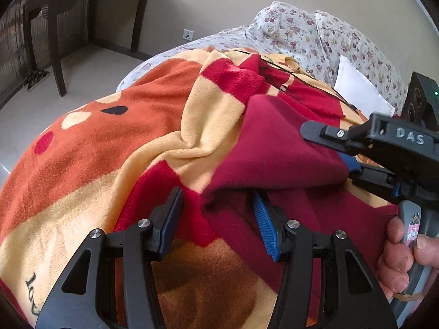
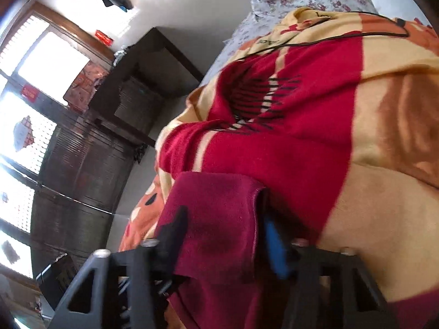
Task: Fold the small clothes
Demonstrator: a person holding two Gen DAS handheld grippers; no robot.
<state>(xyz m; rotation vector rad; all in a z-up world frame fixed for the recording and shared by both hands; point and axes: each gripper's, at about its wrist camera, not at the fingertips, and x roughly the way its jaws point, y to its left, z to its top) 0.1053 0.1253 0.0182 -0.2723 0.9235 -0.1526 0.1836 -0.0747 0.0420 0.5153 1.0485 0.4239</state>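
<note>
We are over the bed, and the small maroon garment (image 1: 277, 148) lies on the patterned fleece blanket (image 1: 109, 148), one edge lifted into a fold. From the left wrist view, the left gripper (image 1: 219, 219) stands half spread just above the cloth: its blue-padded finger (image 1: 264, 224) sits tucked under the raised maroon edge, the other finger rests over bare blanket, and nothing is pinched between them. This view alone gives us the right gripper (image 1: 333, 150) coming in from the side, its upper finger lying on top of the garment's fold and a blue pad showing just beneath, with the person's hand (image 1: 397, 249) wrapped round the handle at the frame's edge. It also shows the floral sheet (image 1: 301, 27), a white pillow (image 1: 362, 87) and a dark wooden table (image 1: 82, 0) by the wall.

The right wrist view is blurred, but we see the maroon fold (image 2: 219, 219) draped between its two fingers, and they appear pressed on it. A thin black cable (image 2: 315, 41) trails across the blanket there. The garment's lower part is cut off in both views, so we cannot tell its full shape.
</note>
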